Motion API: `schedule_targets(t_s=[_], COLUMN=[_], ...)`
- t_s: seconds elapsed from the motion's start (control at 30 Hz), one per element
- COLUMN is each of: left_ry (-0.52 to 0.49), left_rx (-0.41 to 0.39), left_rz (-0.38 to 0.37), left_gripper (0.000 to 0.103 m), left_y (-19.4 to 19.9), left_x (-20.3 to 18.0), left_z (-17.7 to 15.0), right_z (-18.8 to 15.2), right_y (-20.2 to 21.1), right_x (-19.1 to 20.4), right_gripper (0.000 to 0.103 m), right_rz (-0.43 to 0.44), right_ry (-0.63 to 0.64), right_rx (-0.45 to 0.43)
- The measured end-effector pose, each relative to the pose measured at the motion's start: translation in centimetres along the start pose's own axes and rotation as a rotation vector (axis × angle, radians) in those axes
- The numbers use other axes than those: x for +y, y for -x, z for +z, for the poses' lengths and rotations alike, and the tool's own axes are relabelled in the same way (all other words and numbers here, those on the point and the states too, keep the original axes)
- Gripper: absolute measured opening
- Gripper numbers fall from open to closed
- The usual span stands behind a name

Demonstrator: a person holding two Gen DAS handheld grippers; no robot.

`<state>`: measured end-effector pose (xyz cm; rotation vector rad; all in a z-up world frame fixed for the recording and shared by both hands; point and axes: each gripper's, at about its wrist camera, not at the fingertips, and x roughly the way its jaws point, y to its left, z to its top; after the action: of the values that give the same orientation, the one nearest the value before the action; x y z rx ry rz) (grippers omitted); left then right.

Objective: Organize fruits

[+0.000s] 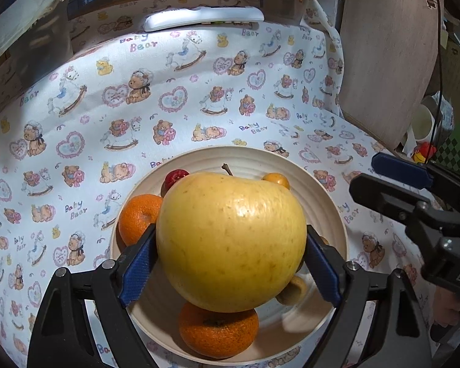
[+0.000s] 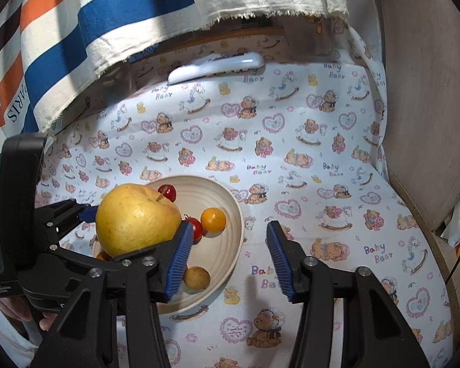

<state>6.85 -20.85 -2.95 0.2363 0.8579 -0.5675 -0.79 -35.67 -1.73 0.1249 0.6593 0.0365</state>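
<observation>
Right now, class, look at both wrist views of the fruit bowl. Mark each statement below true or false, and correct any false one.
1. The left hand-held gripper grips a yellow apple. True.
2. The right hand-held gripper holds an orange fruit. False: nothing is between its open jaws, which stand over the bear-print cloth at the bowl's edge.
3. Two mandarins lie in the cream bowl. True.
4. The bowl is square and blue. False: it is round and cream.
5. A white remote control lies at the far edge of the cloth. True.
</observation>
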Motion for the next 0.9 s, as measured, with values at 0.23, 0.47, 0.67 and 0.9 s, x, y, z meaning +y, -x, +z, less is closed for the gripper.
schedule_targets(t_s=[0.23,0.47,0.67,0.9], left_ry=[-0.027,-0.049,0.035,0.067], left_rx=[-0.112,-0.327,-0.414,-0.562], left_rz=[0.004,0.092,0.101,0.184], left_gripper=[0.090,0.102,0.102,0.102], left_y=[1.6,6.5,8.8,12.2], left_x=[-0.1,0.1,2.6,4.3], left_z=[-0.6,-0.3,-1.3,-4.9], right_z=[0.2,0.5,0.4,-0.5], right_y=[1.3,3.0,4.2,4.2], right_x=[0.4,-0.4,0.2,1.7], right_gripper=[0.070,0.084,0.084,0.089], right_rz=[-0.020,0.019,0.008,-0.017], right_ry=[0.021,-0.031,0.000,0.054], right_rx=[-0.094,-0.193,-0.261,-0.316])
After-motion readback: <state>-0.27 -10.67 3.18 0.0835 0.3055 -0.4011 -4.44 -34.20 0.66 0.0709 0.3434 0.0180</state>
